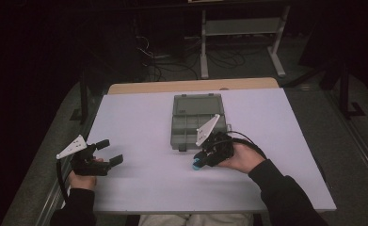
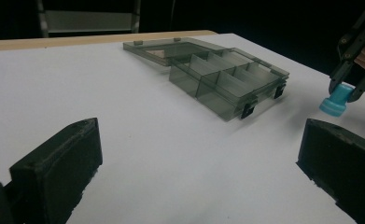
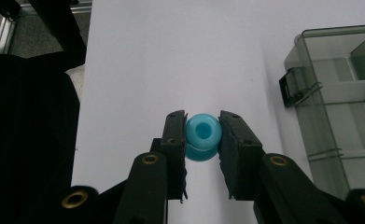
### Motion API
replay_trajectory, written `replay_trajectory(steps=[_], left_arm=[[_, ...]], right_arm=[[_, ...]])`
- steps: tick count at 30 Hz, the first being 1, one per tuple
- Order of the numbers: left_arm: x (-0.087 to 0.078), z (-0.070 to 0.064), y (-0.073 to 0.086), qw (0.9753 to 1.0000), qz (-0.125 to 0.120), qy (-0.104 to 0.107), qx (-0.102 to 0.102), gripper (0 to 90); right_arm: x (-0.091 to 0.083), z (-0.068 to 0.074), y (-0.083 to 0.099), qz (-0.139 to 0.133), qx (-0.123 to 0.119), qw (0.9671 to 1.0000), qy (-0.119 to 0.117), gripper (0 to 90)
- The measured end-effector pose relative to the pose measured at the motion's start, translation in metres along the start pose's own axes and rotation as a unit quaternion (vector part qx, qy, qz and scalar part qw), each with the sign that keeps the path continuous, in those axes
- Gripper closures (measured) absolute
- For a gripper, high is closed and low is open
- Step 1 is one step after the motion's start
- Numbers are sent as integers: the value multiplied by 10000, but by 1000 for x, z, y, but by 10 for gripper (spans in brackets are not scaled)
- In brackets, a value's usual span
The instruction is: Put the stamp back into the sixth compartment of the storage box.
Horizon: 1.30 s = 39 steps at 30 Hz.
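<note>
Table: white top, wooden strip along the far edge, bearing every item listed. Organiser box: smoky translucent plastic, lid swung fully open and lying flat on the far side, two black latches on the near wall; interior split by partitions into several compartments, all of which look empty so far as the tinted walls allow, though the farthest cells are hard to read. Left gripper: held low over the table's left part, well apart from the box, jaws spread wide with nothing between them. Right gripper: just in front of the box's near wall, jaws clamped on the spool. Spool: small, light blue, hollow-centred with flared ends, pinched at its narrow waist, at or just above the table surface and near the box's front right corner. Step in hand, as judged: carrying the spool into a compartment. Handling advice: keep the squeeze on the waist so the flares stop it slipping; lift clear of the near wall and latches; centre over one cell between partitions; lower before letting go so it does not bounce into a neighbouring cell.
</note>
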State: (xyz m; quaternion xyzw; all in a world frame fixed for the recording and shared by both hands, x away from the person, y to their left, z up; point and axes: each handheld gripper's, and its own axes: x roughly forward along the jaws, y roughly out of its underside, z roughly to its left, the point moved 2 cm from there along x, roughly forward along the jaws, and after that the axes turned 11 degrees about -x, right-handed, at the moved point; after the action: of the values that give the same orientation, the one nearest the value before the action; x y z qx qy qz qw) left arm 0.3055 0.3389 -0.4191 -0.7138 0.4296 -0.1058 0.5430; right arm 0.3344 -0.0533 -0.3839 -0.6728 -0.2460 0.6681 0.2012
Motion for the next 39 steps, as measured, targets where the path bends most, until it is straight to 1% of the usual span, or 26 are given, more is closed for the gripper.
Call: replay_trajectory(steps=[9,17,30,39], left_arm=[[0,0,0,10000,2,-2,2,0],[0,0,0,10000,8,-2,9,0],[0,0,0,10000,9,12,2,0],[0,0,0,10000,4,7,-1,0]], right_arm=[[-6,-9,-2,-14,55,10000,71,711],[-12,-16,-7,-19,19,9999,139,711],[-17,-28,-9,4,68,9997,221,711],[-16,-37,-7,19,147,9996,232,711]])
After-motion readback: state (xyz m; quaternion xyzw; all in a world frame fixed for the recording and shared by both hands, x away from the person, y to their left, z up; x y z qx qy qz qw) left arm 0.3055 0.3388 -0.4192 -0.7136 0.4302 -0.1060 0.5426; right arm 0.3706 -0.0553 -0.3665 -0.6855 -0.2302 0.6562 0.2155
